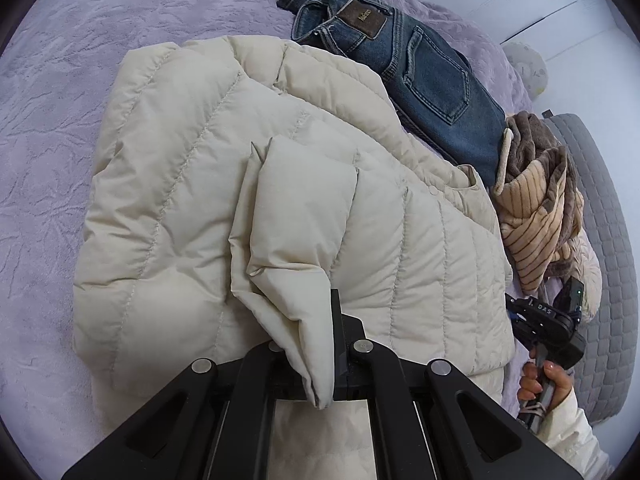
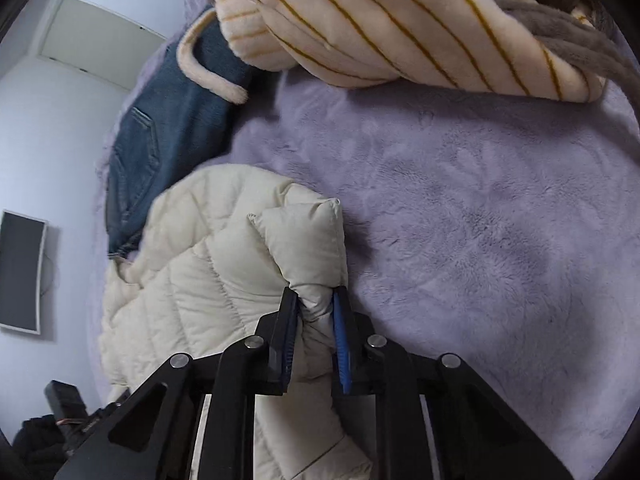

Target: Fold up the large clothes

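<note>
A cream quilted puffer jacket (image 1: 192, 208) lies partly folded on the lilac bedspread (image 1: 60, 80). My left gripper (image 1: 320, 320) is shut on a fold of the jacket's fabric, likely a sleeve end, held over the jacket's middle. My right gripper (image 2: 316, 304) is shut on a puffy corner of the same jacket (image 2: 200, 276) at its right edge. The right gripper and the hand holding it show at the lower right of the left wrist view (image 1: 544, 324).
Folded blue jeans (image 1: 420, 72) lie beyond the jacket. A beige striped plush garment with grey lining (image 1: 536, 208) is heaped to the right, close to the right gripper (image 2: 380, 20). A grey quilted pad (image 1: 608, 260) edges the bed. White wardrobe and wall behind.
</note>
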The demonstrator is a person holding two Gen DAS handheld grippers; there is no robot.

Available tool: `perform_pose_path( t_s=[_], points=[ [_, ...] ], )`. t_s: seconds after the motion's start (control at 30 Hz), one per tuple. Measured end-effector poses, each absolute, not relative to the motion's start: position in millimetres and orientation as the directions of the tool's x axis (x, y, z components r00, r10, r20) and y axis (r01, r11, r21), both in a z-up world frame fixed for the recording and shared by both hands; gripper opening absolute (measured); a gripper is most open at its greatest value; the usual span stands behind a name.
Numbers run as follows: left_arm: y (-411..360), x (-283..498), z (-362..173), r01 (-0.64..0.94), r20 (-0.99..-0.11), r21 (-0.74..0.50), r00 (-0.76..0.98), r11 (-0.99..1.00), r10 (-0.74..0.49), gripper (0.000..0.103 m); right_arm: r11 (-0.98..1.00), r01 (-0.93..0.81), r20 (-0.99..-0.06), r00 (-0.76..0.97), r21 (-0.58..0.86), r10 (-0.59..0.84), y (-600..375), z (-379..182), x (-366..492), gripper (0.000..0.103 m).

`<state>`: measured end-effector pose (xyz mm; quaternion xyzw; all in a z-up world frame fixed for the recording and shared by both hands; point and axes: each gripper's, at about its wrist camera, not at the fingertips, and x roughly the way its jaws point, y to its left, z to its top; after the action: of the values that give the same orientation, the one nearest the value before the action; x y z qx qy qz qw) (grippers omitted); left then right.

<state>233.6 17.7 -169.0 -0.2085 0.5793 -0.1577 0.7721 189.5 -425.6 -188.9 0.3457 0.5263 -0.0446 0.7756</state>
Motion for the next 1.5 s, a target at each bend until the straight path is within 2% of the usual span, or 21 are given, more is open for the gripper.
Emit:
perform_pose_path(
  t_s=[0.2, 0.33, 0.4, 0.47, 0.57, 0.63, 0.73, 0.8, 0.87, 0.93, 1.1, 1.33, 1.5],
  points=[
    [12, 235, -171, 0.012, -0.834, -0.492, 0.279, 0.870, -0.475, 0.005, 0.775, 0.436, -0.853, 0.463, 0.456, 0.242, -425, -195, 184, 0.015],
    [13, 236, -171, 0.012, -0.838, -0.485, 0.278, 0.874, -0.469, 0.005, 0.788, 0.519, -0.892, 0.444, 0.331, 0.082, -433, -176, 168, 0.017],
    [12, 236, -171, 0.010, -0.837, -0.489, 0.278, 0.872, -0.472, 0.005, 0.784, 0.523, -0.884, 0.463, 0.334, 0.067, -434, -164, 155, 0.017],
    [12, 236, -172, 0.012, -0.838, -0.487, 0.278, 0.874, -0.470, 0.005, 0.814, 0.458, -0.855, 0.511, 0.358, 0.088, -425, -147, 144, 0.017],
    [10, 236, -171, 0.011, -0.846, -0.468, 0.282, 0.883, -0.452, 0.005, 0.899, 0.305, -0.838, 0.534, 0.313, 0.110, -390, -132, 130, 0.017],
    [6, 237, -168, 0.015, -0.858, -0.445, 0.280, 0.895, -0.431, 0.005, 0.936, 0.238, -0.858, 0.502, 0.261, 0.111, -368, -138, 127, 0.017],
    [5, 239, -159, 0.044, -0.876, -0.403, 0.272, 0.914, -0.399, 0.005, 0.955, 0.229, -0.897, 0.437, 0.187, 0.071, -353, -161, 126, 0.017],
    [8, 237, -150, 0.071, -0.888, -0.353, 0.288, 0.933, -0.358, 0.018, 0.946, 0.252, -0.898, 0.434, 0.205, 0.079, -355, -170, 126, 0.017],
    [17, 233, -139, 0.071, -0.904, -0.244, 0.344, 0.967, -0.253, 0.044, 0.942, 0.262, -0.897, 0.434, 0.209, 0.078, -357, -172, 128, 0.017],
    [32, 230, -132, 0.054, -0.905, -0.192, 0.378, 0.980, -0.198, 0.045, 0.944, 0.260, -0.900, 0.429, 0.201, 0.074, -357, -173, 132, 0.018],
    [58, 224, -120, 0.002, -0.900, -0.194, 0.398, 0.981, -0.179, 0.045, 0.943, 0.264, -0.902, 0.426, 0.201, 0.072, -359, -172, 130, 0.020],
    [36, 214, -111, 0.069, -0.883, -0.211, 0.414, 0.975, -0.220, 0.045, 0.942, 0.274, -0.902, 0.428, 0.192, 0.060, -356, -161, 129, 0.021],
    [19, 212, -135, 0.088, -0.920, -0.142, 0.357, 0.986, -0.164, 0.045, 0.943, 0.278, -0.904, 0.424, 0.184, 0.052, -356, -157, 126, 0.021]
  ],
)
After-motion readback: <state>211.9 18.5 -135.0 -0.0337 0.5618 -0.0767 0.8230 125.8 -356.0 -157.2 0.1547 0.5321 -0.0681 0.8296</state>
